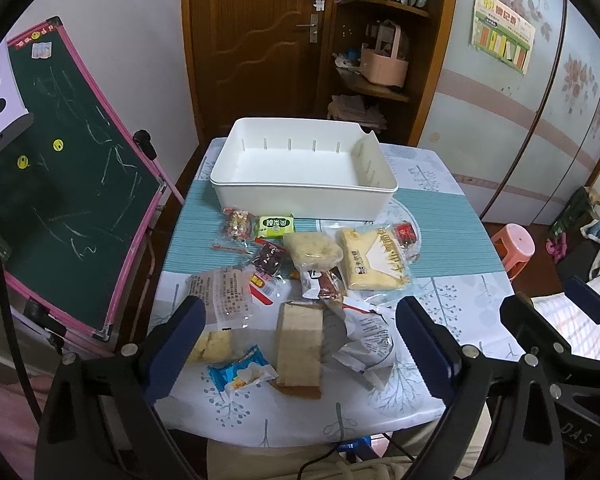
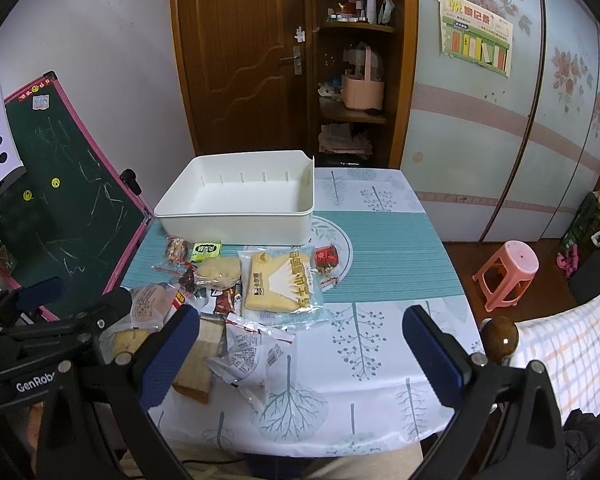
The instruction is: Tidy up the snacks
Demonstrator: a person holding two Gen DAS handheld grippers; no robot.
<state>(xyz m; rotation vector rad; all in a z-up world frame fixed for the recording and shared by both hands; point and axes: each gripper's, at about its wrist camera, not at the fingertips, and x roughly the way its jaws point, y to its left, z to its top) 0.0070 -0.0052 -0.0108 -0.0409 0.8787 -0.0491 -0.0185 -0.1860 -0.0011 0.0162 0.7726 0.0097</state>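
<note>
Snacks lie in a loose heap on the table (image 1: 452, 360), all on the near side of the white bin (image 1: 304, 196), which stands at the table's far end with nothing in it. Just in front of the bin's near wall sit a nut packet (image 1: 238, 224) and a green packet (image 1: 275, 227). Nearer than those lie a pale round cake (image 1: 312, 249), a dark red packet (image 1: 269, 260) and a large yellow bag (image 1: 374, 258), with a small red packet (image 1: 405, 233) at the bag's far right corner. Farther from the bin, toward the table's near edge, are a clear bag with printed text (image 1: 224, 292), a brown cake slab (image 1: 300, 346), a crumpled white wrapper (image 1: 364, 340) and a blue packet (image 1: 242, 370).

Both grippers hang above the near edge, well apart from the bin. The left gripper (image 1: 300, 344) has its jaws spread wide over the cake slab and the wrappers, pads touching none of them. The right gripper (image 2: 300, 354) is likewise wide apart, holding nothing, with the white wrapper (image 2: 252, 354) and bare tablecloth below its gap. In the right wrist view the left gripper (image 2: 80, 300) shows at the left.
</note>
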